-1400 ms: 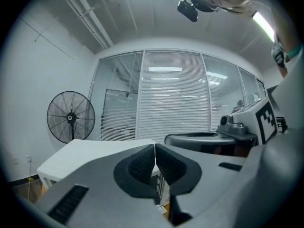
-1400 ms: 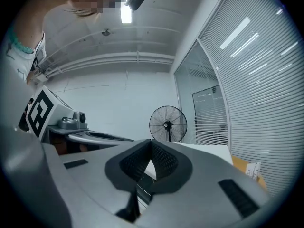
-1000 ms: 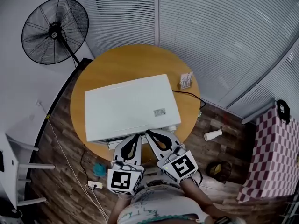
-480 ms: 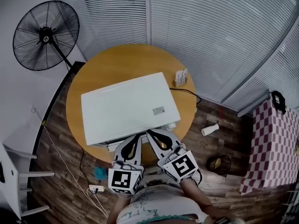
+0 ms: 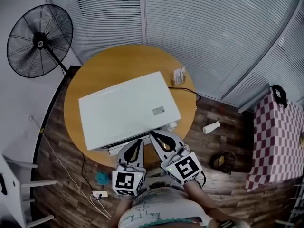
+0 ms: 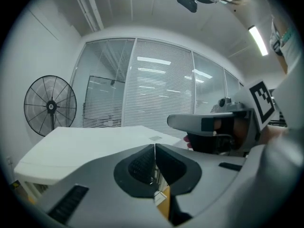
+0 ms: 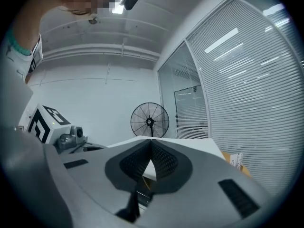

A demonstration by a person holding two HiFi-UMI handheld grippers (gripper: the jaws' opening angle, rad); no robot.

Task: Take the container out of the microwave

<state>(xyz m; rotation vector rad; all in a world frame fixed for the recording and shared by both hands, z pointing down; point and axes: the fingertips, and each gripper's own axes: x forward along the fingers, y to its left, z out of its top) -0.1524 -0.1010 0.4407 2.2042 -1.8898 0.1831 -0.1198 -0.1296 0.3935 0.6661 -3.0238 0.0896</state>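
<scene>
Left gripper and right gripper are shown with jaws pressed together, empty, just beside the front edge of the microwave at eleven o'clock. No container is seen; it is presumably shut inside.

A black pedestal fan stands in the upper left of the head view, just beside a round wooden table at the centre, and a small printed box sits upright near the table's upper right edge. White slatted blinds fill the top and right, with a red-and-white checkered cloth at the right edge. On the plank floor, a white bottle lies on its side right of the table, a dark round object sits below it, and a white power strip and a teal object lie at lower left.
</scene>
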